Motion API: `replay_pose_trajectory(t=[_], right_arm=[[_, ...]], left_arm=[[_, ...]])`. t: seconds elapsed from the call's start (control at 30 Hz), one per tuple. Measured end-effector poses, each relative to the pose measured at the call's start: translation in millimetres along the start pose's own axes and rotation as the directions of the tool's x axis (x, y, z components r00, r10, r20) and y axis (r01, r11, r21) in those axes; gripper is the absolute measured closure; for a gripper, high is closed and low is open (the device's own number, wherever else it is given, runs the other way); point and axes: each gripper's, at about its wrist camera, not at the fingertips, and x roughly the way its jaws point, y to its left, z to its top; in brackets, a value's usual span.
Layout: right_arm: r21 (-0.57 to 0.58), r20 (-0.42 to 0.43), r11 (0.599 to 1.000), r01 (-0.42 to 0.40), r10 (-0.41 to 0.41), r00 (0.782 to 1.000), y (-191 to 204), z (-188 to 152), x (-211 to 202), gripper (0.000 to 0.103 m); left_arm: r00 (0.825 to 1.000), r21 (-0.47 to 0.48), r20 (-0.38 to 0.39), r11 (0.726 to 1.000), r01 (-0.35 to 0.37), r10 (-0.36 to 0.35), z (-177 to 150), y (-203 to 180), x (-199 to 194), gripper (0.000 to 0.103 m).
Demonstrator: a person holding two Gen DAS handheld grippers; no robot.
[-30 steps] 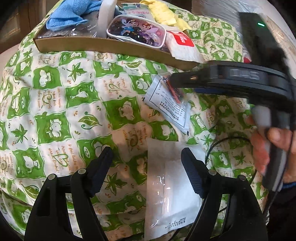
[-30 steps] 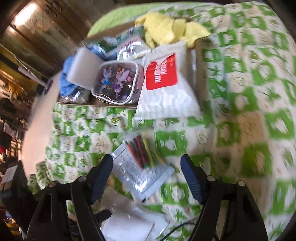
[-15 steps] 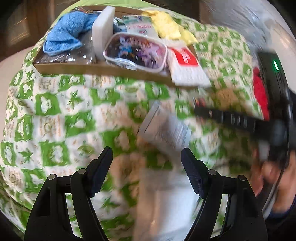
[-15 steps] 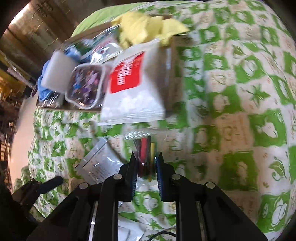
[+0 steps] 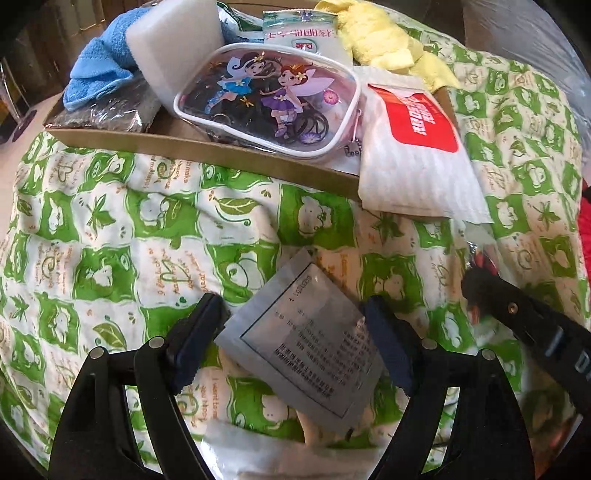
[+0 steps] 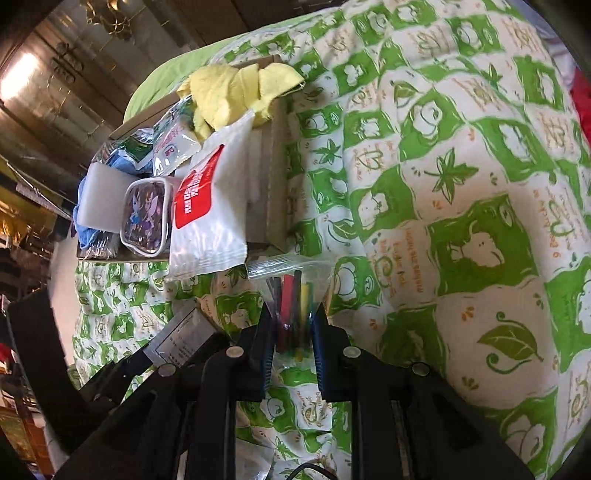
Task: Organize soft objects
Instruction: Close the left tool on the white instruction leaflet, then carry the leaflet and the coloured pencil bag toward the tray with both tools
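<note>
My right gripper (image 6: 291, 328) is shut on a clear zip bag of coloured sticks (image 6: 291, 291) and holds it above the green-and-white quilt (image 6: 461, 184). My left gripper (image 5: 295, 332) is open over a grey printed sachet (image 5: 306, 343) that lies on the quilt between its fingers. A cardboard tray (image 5: 221, 155) ahead holds a fairy-print pouch (image 5: 269, 99), a white pack with a red label (image 5: 413, 155), a white sponge (image 5: 170, 48), a blue towel (image 5: 96, 74) and a yellow cloth (image 5: 380, 48). The right gripper also shows at the right edge of the left wrist view (image 5: 476, 280).
A white plastic-wrapped packet (image 5: 266, 458) lies under the left gripper at the near edge. A green-printed sachet (image 5: 303, 33) stands at the back of the tray. A dark crinkly packet (image 5: 107, 110) lies in the tray's left corner. Something red (image 5: 585, 229) is at the right edge.
My right gripper has shut on the zip bag of sticks and lifted it off the sachet. My left gripper has moved forward, from the white packet to over the grey sachet.
</note>
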Motion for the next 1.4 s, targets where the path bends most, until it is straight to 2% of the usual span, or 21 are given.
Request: replay_pose_trajectory(t=[0.1, 0.17, 0.23, 0.27, 0.3, 0.33, 0.43, 0.67, 0.77, 0.97, 1.17, 1.3, 1.4], right_arm=[[-0.008, -0.002, 1.0, -0.006, 0.006, 1.0, 2, -2, 1, 0.085], [-0.014, -0.005, 1.0, -0.005, 0.005, 1.0, 5, -4, 1, 0.085], [-0.018, -0.008, 1.0, -0.003, 0.003, 1.0, 5, -5, 1, 0.085], [-0.02, -0.009, 1.0, 0.0, 0.0, 1.0, 7, -7, 2, 0.085], [-0.021, -0.01, 1.0, 0.001, -0.002, 1.0, 10, -6, 3, 0.084], [-0.023, -0.009, 1.0, 0.002, -0.002, 1.0, 12, -6, 4, 0.084], [-0.038, -0.004, 0.999, 0.002, -0.002, 1.0, 17, -7, 3, 0.084], [-0.035, -0.011, 0.999, 0.018, -0.018, 1.0, 10, -6, 4, 0.084], [-0.04, -0.016, 0.999, 0.014, -0.014, 1.0, 9, -7, 5, 0.084], [-0.067, -0.029, 0.998, 0.003, -0.005, 1.0, 18, -9, 11, 0.085], [-0.145, -0.043, 0.989, 0.0, -0.007, 0.999, 47, -23, 17, 0.085], [-0.182, -0.048, 0.983, -0.006, -0.003, 0.999, 64, -29, 21, 0.085], [-0.168, -0.037, 0.986, 0.008, -0.015, 0.999, 66, -29, 22, 0.085]], left_arm=[[1.0, 0.05, 0.02, 0.999, -0.004, 0.003, -2, -6, 3, 0.021], [0.999, 0.08, 0.03, 0.997, 0.014, -0.016, -4, -5, 0, 0.029], [0.997, 0.087, 0.049, 0.995, 0.051, -0.055, -6, 3, -5, 0.056], [0.995, 0.081, 0.057, 0.994, 0.078, -0.083, -7, 8, -9, 0.064], [0.991, 0.074, 0.063, 0.991, 0.109, -0.114, -7, 12, -12, 0.078], [0.986, 0.065, 0.074, 0.987, 0.144, -0.149, -8, 14, -16, 0.08], [0.979, 0.083, 0.106, 0.983, 0.163, -0.171, -10, 10, -27, 0.085], [0.977, 0.107, 0.083, 0.976, 0.19, -0.199, -7, 3, -28, 0.088], [0.967, 0.111, 0.072, 0.965, 0.235, -0.244, -12, 17, -38, 0.089], [0.963, 0.15, 0.098, 0.96, 0.236, -0.252, -23, 58, -72, 0.09], [0.96, 0.055, 0.136, 0.969, 0.241, -0.246, -28, 105, -83, 0.09], [0.949, -0.013, 0.17, 0.962, 0.272, -0.266, -32, 122, -87, 0.09], [0.936, -0.046, 0.225, 0.956, 0.289, -0.272, -28, 133, -101, 0.09]])
